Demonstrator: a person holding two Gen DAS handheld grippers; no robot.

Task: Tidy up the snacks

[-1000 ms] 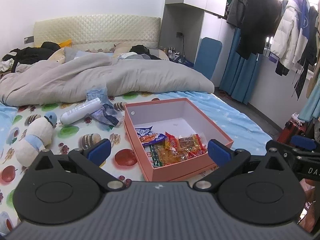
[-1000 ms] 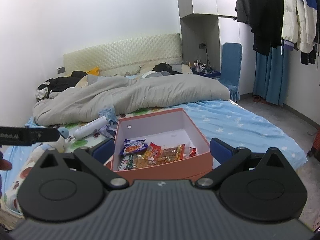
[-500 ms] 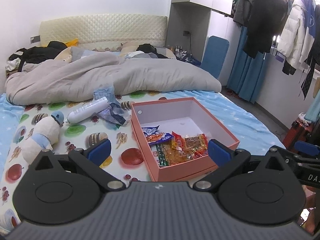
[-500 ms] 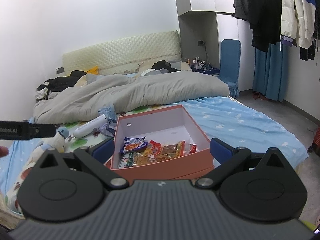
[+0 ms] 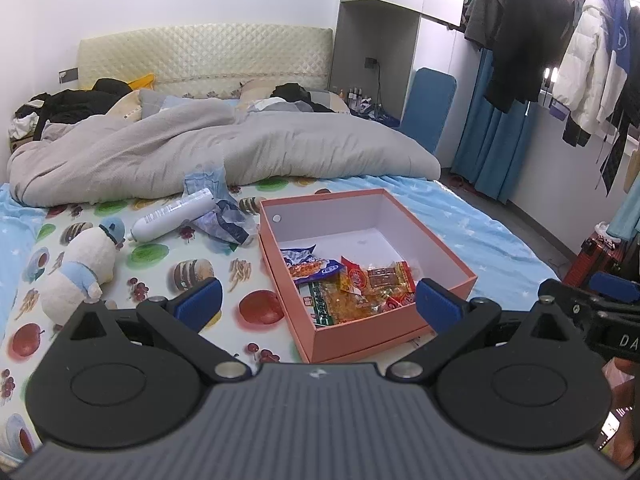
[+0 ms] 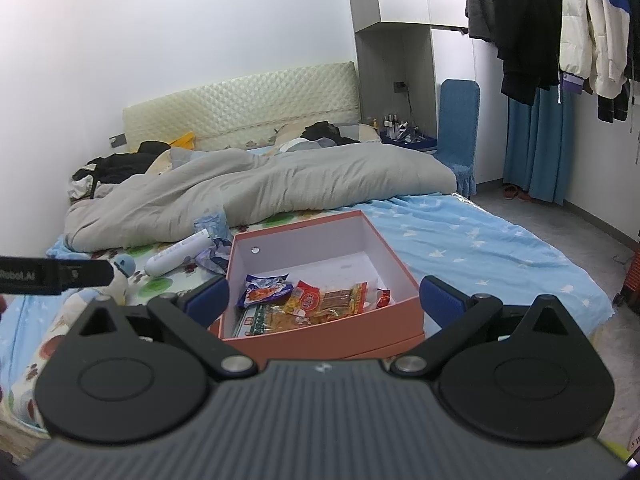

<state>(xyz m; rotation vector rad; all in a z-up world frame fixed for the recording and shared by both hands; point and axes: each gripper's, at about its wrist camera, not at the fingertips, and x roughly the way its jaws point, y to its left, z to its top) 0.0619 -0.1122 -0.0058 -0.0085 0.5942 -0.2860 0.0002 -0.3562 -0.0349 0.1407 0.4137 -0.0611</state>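
An open salmon-pink box (image 5: 448, 258) (image 6: 384, 236) sits on the bed near its foot edge. Several snack packets (image 5: 352, 284) (image 6: 304, 300) lie in its near half: a blue-and-orange bag, a red-and-yellow one, a green-edged one. My left gripper (image 5: 318, 306) is open, held back from the box's near left corner, with nothing between its blue pads. My right gripper (image 6: 324, 300) is also open and empty, just short of the box's front wall. Each view shows part of the other gripper at its edge.
A white tube (image 5: 172, 214), crumpled blue wrappers (image 5: 224, 224) and a plush toy (image 5: 80, 272) lie left of the box on the fruit-print sheet. A grey duvet (image 5: 224, 152) covers the bed's far half. Clothes hang at right above a red suitcase (image 5: 600, 256).
Both grippers have drawn back and tilted slightly, so the box sits a little farther and more to the right in the left view. The jaws stayed open and the packets did not move.
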